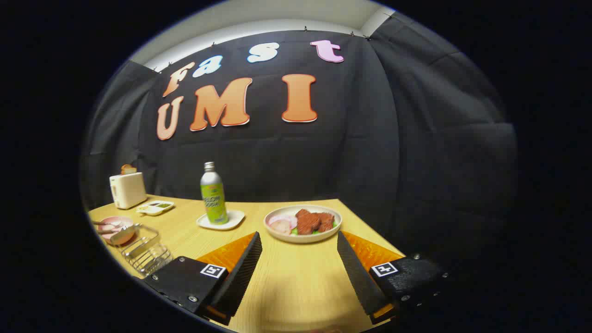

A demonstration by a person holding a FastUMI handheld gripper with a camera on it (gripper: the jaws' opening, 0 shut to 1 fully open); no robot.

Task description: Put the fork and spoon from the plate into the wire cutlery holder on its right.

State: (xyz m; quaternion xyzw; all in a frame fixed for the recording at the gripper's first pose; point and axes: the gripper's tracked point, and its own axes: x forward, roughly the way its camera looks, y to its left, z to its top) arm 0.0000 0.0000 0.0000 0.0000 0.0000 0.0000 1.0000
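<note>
Fingers (299,259) stand wide apart over the bare wooden surface (296,286), gripping nothing. Far off to their left, a pink plate (114,229) carries the fork and spoon (121,233), with the wire cutlery holder (145,252) just beside it, nearer the fingers.

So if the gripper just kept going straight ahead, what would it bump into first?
Probably the bowl of food, lying just beyond the open gripper and roughly between its fingers. Depth is hard to judge; held higher, it could pass over the bowl toward the black cloth wall.
</note>
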